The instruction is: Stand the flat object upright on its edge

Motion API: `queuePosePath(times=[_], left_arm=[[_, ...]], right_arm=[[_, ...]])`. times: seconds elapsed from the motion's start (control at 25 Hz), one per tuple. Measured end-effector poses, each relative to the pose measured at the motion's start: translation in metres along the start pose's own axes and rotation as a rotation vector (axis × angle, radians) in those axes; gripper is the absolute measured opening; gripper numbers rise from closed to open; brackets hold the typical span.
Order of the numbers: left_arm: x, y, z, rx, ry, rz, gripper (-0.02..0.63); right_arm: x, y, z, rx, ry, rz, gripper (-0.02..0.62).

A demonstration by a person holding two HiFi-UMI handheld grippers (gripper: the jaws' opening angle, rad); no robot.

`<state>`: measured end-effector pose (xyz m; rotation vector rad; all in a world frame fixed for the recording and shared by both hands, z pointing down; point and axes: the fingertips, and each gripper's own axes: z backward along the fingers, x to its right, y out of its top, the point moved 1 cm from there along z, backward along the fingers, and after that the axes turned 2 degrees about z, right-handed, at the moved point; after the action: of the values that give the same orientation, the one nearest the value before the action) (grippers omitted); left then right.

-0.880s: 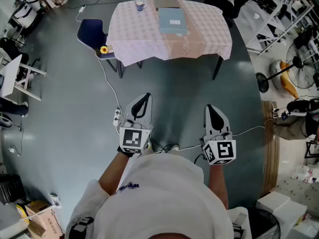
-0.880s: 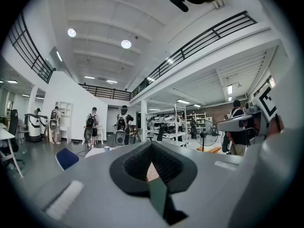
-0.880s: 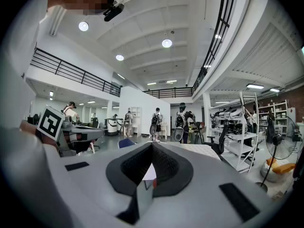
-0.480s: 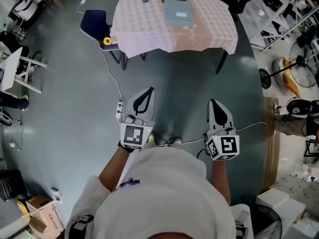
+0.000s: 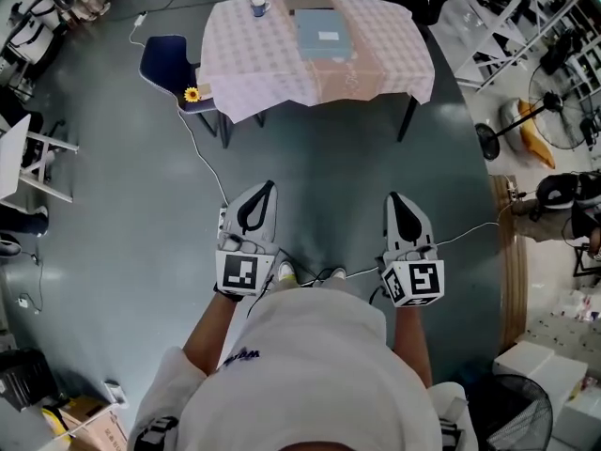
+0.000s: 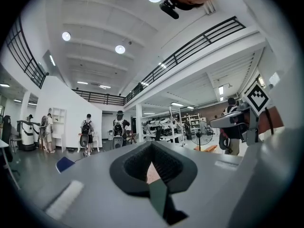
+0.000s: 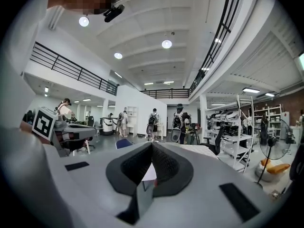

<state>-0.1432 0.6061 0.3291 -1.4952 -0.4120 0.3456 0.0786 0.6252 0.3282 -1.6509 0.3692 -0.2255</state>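
A flat grey-blue object (image 5: 322, 34) lies on a table with a pink checked cloth (image 5: 282, 83) at the far end of the floor. A cup (image 5: 258, 7) stands near the table's far left corner. My left gripper (image 5: 267, 188) and right gripper (image 5: 393, 199) are held side by side in front of the body, well short of the table and pointing toward it. Both are shut with nothing between the jaws, as the left gripper view (image 6: 152, 144) and right gripper view (image 7: 152, 144) also show.
A blue chair (image 5: 167, 62) with a yellow flower (image 5: 192, 94) stands at the table's left. A white cable (image 5: 202, 158) runs across the grey floor to a power strip (image 5: 223, 220). A floor fan (image 5: 552, 120) and shelving stand at the right. People (image 6: 88, 129) stand far off.
The head view has swayed a little, so the table has shifted slightly in the picture. Both grippers stay shut and hold about the same place in front of the body.
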Motion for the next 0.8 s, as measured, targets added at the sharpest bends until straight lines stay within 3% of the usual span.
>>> queuePosePath(times=[0.16, 0.24, 0.32, 0.44, 0.56, 0.8], left_arm=[[-0.011, -0.008, 0.010, -0.003, -0.014, -0.009, 0.003], [-0.019, -0.008, 0.014, 0.005, -0.028, -0.014, 0.018], [-0.026, -0.006, 0.020, 0.010, -0.046, -0.012, 0.195], [-0.038, -0.004, 0.027, 0.023, -0.052, 0.008, 0.332], [-0.046, -0.005, 0.034, 0.030, -0.074, 0.048, 0.487], [-0.053, -0.012, 0.045, 0.032, -0.128, 0.052, 0.511]], right_arm=[[-0.004, -0.004, 0.003, -0.005, -0.056, -0.002, 0.005], [-0.007, -0.003, 0.003, 0.000, -0.092, -0.001, 0.057], [-0.008, 0.000, 0.004, 0.005, -0.123, 0.004, 0.169], [-0.010, 0.002, 0.006, 0.008, -0.149, -0.003, 0.263], [-0.016, 0.001, 0.003, -0.001, -0.147, -0.011, 0.478], [-0.030, 0.003, 0.003, 0.007, -0.130, -0.013, 0.538]])
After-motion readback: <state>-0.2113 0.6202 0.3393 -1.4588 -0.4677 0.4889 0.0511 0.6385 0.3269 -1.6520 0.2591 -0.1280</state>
